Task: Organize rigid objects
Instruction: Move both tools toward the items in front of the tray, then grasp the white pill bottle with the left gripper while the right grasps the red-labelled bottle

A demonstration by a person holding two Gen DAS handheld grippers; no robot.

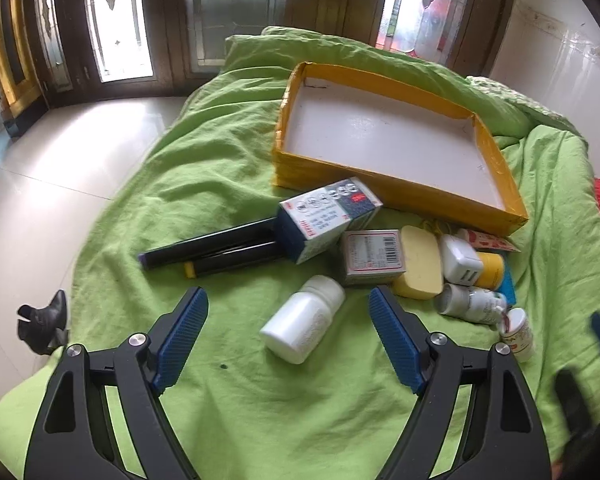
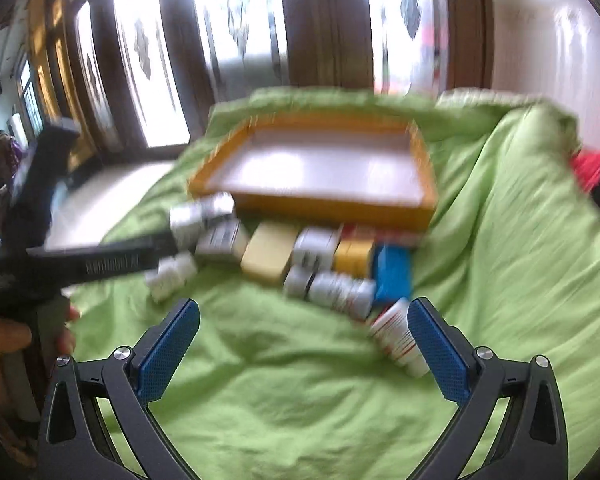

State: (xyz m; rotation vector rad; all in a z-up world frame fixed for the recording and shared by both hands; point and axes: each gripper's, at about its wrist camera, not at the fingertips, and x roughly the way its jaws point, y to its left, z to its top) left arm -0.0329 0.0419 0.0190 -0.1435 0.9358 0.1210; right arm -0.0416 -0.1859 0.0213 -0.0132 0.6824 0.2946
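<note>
left tool [image 1: 288,314] wide open over a white bottle [image 1: 303,319] on the green bed [image 1: 204,184], right tool [image 2: 303,326] wide too, yellow box [image 1: 496,148] sitting empty behind the clutter

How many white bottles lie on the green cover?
3: a large white bottle between the left gripper's fingers, a labelled bottle below the sponge, a small bottle beside it. Others may be hidden.
</note>
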